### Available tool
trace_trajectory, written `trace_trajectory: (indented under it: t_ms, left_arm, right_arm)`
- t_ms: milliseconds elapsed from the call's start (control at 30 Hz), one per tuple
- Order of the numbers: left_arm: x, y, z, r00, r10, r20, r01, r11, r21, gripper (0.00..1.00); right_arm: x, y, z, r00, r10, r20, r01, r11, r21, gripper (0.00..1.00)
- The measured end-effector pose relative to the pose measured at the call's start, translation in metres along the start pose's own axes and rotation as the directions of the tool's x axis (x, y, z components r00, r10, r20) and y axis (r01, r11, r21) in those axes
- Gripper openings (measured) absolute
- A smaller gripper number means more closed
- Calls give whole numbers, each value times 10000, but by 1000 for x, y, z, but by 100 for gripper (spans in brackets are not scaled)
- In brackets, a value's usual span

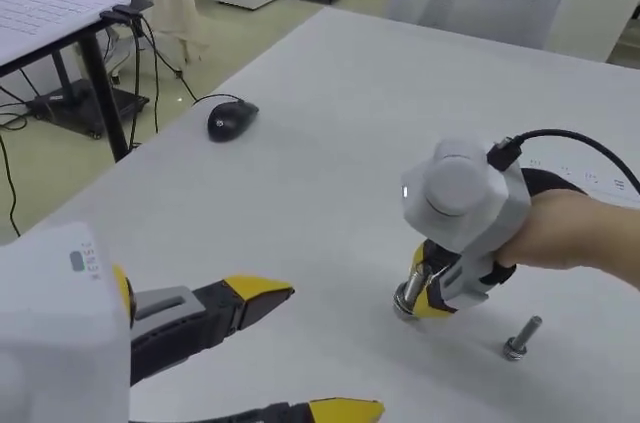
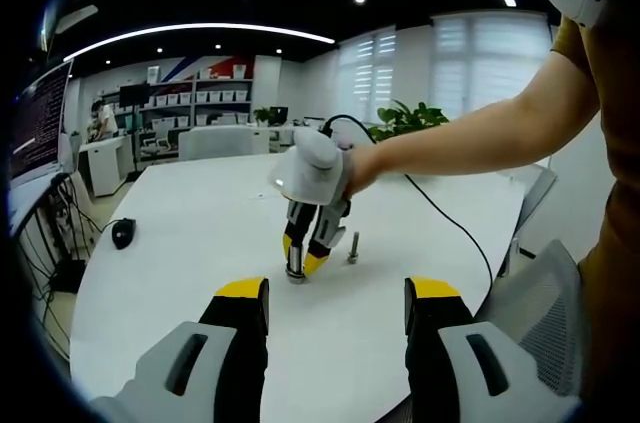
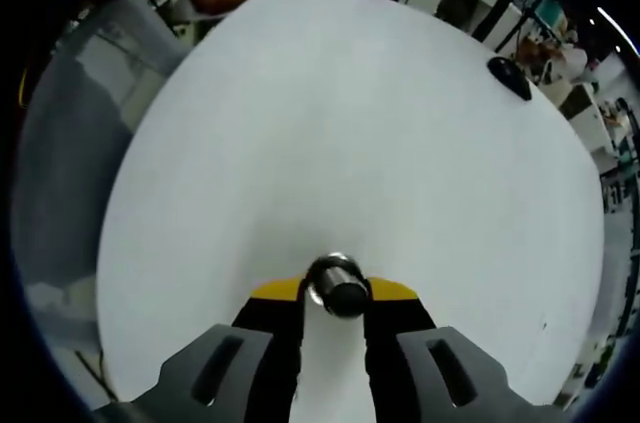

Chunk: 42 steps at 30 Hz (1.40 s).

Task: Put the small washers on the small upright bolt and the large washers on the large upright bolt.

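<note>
Head view: the right tongs (image 1: 418, 305) clamp the large bolt (image 1: 406, 300) on the white worktop (image 1: 330, 143); the small bolt (image 1: 521, 336) stands just beside; the left tongs (image 1: 335, 349) gape. Left gripper view: both bolts ahead; right gripper view: jaws pinch the large bolt.

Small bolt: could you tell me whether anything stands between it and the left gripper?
Nothing visible does; bare table lies between the left gripper and the small bolt. The right gripper, holding the large bolt, stands close beside that path.
</note>
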<state>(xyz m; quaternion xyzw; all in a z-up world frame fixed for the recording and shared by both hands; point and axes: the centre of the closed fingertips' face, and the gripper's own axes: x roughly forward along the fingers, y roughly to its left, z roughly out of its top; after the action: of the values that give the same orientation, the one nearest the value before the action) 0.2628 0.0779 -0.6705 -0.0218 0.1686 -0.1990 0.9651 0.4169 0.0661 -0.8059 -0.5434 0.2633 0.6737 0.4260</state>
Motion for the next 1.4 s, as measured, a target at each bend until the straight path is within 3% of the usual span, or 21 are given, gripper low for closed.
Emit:
trace_trajectory:
  t_ms: [267, 533, 633, 733, 867, 1033, 1067, 1133, 1167, 1267, 1300, 1367, 1400]
  left_arm:
    - [-1, 0, -1, 10000, 13, -28, -13, 10000, 1, 54]
    - [-1, -1, -1, 10000, -60, -41, 61, 10000, 59, 54]
    - [1, -3, 1, 9999, -165, -5, 165, 9998, 136, 54]
    - [3, -8, 3, 9994, -359, 15, 359, 9991, 243, 54]
    - [6, -12, 0, 9978, -622, -245, 631, 9973, 369, 54]
    - [9, -16, 6, 9958, -888, -203, 898, 9946, 515, 54]
    - [9, -17, 7, 9954, -942, -185, 950, 9939, 557, 54]
    - [10, -18, 8, 9944, -1041, -202, 1051, 9925, 627, 54]
    - [10, -19, 7, 9937, -1096, -228, 1109, 9916, 666, 54]
    - [9, -21, 5, 9913, -1259, -391, 1286, 9885, 790, 54]
    - [9, -22, 4, 9899, -1339, -465, 1373, 9873, 801, 54]
    - [10, -23, 4, 9885, -1436, -470, 1471, 9856, 836, 54]
    - [11, -24, 3, 9872, -1519, -483, 1555, 9845, 808, 54]
  right_arm:
    - [1, 2, -3, 10000, -61, 37, 62, 9996, -275, 24]
    - [-19, 1, -3, 9951, -651, 747, 638, 9978, 204, 25]
    - [-31, 2, -3, 9880, -1108, 1077, 1071, 9934, 403, 25]
    - [-46, 9, -3, 9751, -1606, 1528, 1496, 9854, 809, 25]
    - [-58, 22, -7, 9610, -2080, 1821, 1891, 9751, 1159, 25]
    - [-74, 47, -11, 9328, -2678, 2414, 2271, 9564, 1834, 24]
    - [-79, 52, -12, 9214, -2920, 2565, 2427, 9477, 2071, 24]
    - [-84, 61, -13, 9111, -3102, 2714, 2521, 9403, 2285, 24]
    - [-88, 66, -12, 8941, -3345, 2977, 2652, 9313, 2498, 24]
    - [-96, 81, -14, 8694, -3674, 3304, 2666, 9118, 3124, 24]
    - [-99, 86, -16, 8544, -3951, 3375, 2774, 8960, 3468, 24]
    - [-103, 94, -16, 8371, -4113, 3608, 2717, 8849, 3784, 25]
    - [-105, 100, -18, 8278, -4257, 3655, 2665, 8715, 4116, 25]
